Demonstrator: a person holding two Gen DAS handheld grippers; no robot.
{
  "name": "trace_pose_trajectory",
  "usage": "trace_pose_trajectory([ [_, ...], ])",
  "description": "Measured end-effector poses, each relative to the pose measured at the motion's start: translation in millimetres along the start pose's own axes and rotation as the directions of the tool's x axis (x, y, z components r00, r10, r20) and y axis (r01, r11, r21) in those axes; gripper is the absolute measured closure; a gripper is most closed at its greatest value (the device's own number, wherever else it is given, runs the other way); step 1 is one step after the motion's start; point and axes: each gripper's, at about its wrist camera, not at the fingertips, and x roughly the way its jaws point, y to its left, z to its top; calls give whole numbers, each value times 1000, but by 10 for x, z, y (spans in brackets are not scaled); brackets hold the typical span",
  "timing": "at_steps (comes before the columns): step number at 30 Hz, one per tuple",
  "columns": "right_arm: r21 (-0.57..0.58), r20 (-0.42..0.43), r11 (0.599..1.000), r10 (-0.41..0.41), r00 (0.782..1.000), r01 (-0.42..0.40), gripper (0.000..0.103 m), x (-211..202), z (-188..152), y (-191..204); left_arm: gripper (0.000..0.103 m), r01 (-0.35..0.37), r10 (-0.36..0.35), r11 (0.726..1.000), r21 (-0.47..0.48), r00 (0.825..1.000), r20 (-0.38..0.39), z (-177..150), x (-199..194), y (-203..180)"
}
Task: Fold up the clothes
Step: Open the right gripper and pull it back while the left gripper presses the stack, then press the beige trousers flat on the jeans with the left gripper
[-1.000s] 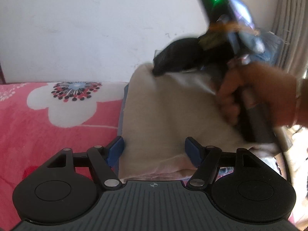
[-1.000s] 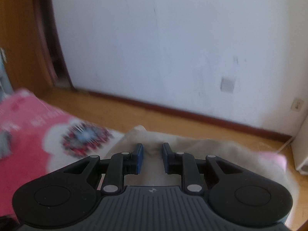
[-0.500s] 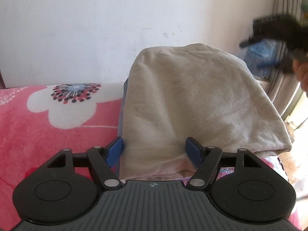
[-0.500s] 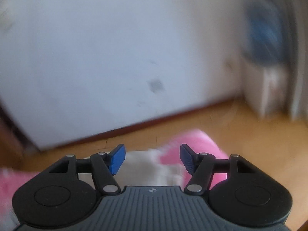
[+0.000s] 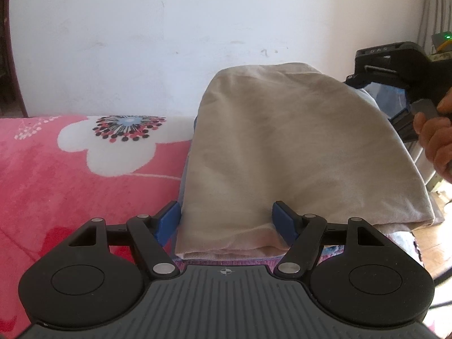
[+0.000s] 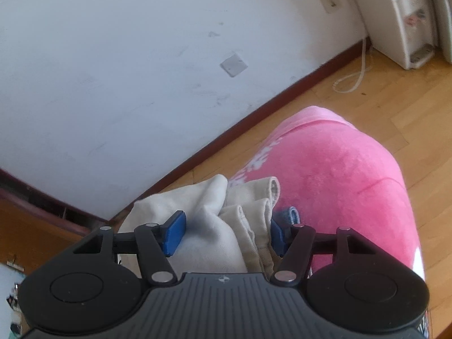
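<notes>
A folded beige garment [image 5: 293, 152] lies on the pink flowered blanket [image 5: 70, 175], at its right end. My left gripper [image 5: 227, 221] is open, its blue pads on either side of the garment's near folded edge. In the right wrist view the same beige garment [image 6: 226, 226] shows its bunched corner and hems between the pads of my right gripper [image 6: 224, 234], which is open wide. In the left wrist view the right gripper's black body and the hand [image 5: 432, 141] holding it sit at the far right, beside the garment.
A blue-grey cloth edge [image 5: 186, 175] peeks from under the beige garment. The bed's pink corner [image 6: 339, 186] drops to a wooden floor [image 6: 395, 99]. A white wall [image 5: 169, 42] stands behind, and a white appliance [image 6: 395, 19] in the far corner.
My right gripper let go of the garment's far end, opened, and swung off to the right side. The far end now lies flat. My left gripper has stayed put.
</notes>
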Motion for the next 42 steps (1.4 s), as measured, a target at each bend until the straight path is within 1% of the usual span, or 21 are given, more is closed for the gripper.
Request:
trace_pose_trajectory([
  [3,-39,10,999,-16,1000,17,36,39,-47,11,31,-18,17,999,36,1000,15,-9,-21,-57],
  [4,-55,17,998,-29,999,30,33,41,-56,17,31,-18,17,999,43,1000,9,1,-27,-58],
  [5,-42,22,999,-28,999,29,33,-4,-59,8,31,-10,10,999,40,1000,-2,17,-42,-38],
  [7,36,36,999,4,999,-5,33,-183,-75,-53,31,32,-31,999,12,999,-30,65,-79,71],
  [8,77,55,996,38,998,-42,33,-331,-116,-93,32,57,-58,998,-15,998,-38,92,-101,151],
  [10,125,75,986,101,992,-110,29,-627,-244,-194,32,114,-119,989,-97,992,-44,161,-145,354],
  [12,115,45,987,108,993,-112,26,-819,-369,-258,32,152,-163,975,-162,985,-58,224,-95,516],
  [15,53,-27,995,91,996,-89,25,-882,-517,-237,33,196,-226,960,-202,964,-138,286,138,649],
  [16,18,-47,997,74,996,-74,25,-865,-562,-200,35,214,-249,953,-213,956,-154,292,198,669],
  [17,-17,-56,998,59,997,-60,25,-849,-603,-159,40,233,-270,947,-219,951,-154,300,225,681],
  [18,-51,-57,998,45,997,-48,29,-835,-642,-115,43,249,-284,945,-213,947,-152,313,237,675],
  [19,-79,-56,996,35,998,-39,36,-816,-676,-71,48,260,-294,943,-207,943,-154,322,248,658],
  [20,-98,-54,995,27,998,-32,41,-792,-699,-36,49,265,-300,942,-205,940,-161,325,263,642],
  [21,-111,-54,994,19,998,-25,49,-762,-711,-6,50,264,-299,942,-207,940,-163,323,269,633],
  [24,-145,-51,989,-19,999,11,60,-719,-751,60,54,262,-301,938,-227,940,-159,304,239,622],
  [29,-228,-46,974,-19,999,8,65,-690,-794,148,61,247,-283,942,-228,949,-141,280,124,596],
  [32,-278,-43,961,-18,999,5,66,-673,-819,201,64,244,-283,940,-239,949,-141,286,90,599],
  [33,-294,-42,956,-18,999,5,66,-667,-828,219,65,245,-283,939,-240,949,-141,282,79,601],
  [36,-342,-40,940,-17,999,3,74,-650,-853,272,66,245,-282,942,-228,948,-146,256,56,596],
  [38,-384,-35,923,-27,999,12,75,-612,-878,331,66,245,-279,946,-214,949,-145,224,43,592],
  [42,-455,-25,890,-49,998,33,75,-543,-920,424,65,246,-284,941,-232,947,-147,190,58,632],
])
